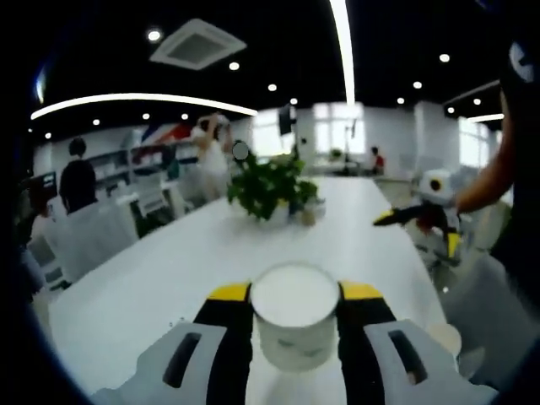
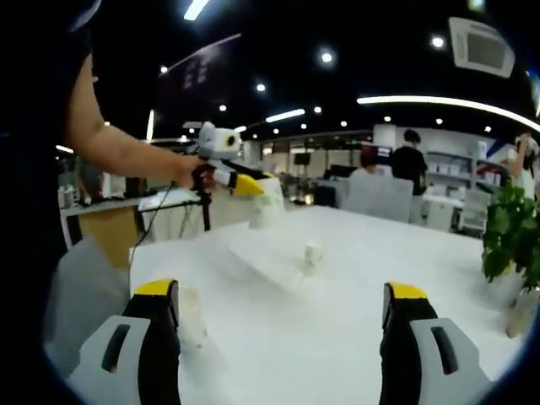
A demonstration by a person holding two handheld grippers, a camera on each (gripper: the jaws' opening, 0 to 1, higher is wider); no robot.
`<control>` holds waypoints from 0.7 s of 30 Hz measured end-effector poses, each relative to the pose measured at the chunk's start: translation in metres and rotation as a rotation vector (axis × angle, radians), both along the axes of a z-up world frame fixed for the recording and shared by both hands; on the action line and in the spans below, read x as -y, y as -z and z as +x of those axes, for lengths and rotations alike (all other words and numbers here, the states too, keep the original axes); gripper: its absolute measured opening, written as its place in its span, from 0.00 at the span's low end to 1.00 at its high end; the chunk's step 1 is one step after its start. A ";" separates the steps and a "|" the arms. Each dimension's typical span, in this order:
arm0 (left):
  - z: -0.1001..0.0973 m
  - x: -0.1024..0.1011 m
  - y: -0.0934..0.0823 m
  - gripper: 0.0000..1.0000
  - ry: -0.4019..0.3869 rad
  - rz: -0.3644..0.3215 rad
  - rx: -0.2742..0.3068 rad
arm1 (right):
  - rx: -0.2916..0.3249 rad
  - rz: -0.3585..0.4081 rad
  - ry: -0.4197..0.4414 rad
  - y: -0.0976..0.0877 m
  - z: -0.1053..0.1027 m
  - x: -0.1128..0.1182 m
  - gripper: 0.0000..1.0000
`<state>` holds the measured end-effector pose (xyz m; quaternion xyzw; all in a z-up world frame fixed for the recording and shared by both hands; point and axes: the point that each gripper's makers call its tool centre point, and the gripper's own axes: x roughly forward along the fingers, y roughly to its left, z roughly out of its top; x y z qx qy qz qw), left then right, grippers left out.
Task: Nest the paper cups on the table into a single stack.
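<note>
- Left tool (image 1: 295, 308): in the left gripper view I see its two yellow-tipped jaws rising from the lower centre of the frame, pinching a paper cup (image 1: 294, 314) between them, one jaw against each side of the cup wall.
- Held paper cup: white, upright, open mouth facing up toward me, lifted above the white worktop (image 1: 169, 270).
- Left tool seen from the other side (image 2: 253, 187): in the right gripper view it sits in the upper left of the frame at the end of the person's arm (image 2: 118, 148), and the white cup is faintly visible at its yellow tip.
- Right tool (image 2: 283, 316): jaws spread wide at the lower left and lower right of the right gripper view, nothing between them.
- Right tool seen from the other side (image 1: 422, 215): at the right of the left gripper view, above the worktop's far edge.
- Second paper cup (image 2: 314, 254): small, white, standing upright on the worktop near the centre of the right gripper view.
- Third paper cup (image 2: 191, 316): white, upright, just beside the right tool's left jaw at the lower left.
- Potted plant (image 1: 270, 187): green leaves, on the worktop, upper centre of the left gripper view.
</note>
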<state>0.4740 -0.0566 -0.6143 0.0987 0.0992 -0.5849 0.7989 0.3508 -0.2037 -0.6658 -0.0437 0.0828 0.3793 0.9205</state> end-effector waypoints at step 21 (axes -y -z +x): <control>-0.074 0.009 -0.023 0.37 0.084 0.001 0.049 | 0.062 0.013 -0.054 -0.034 -0.010 -0.018 0.95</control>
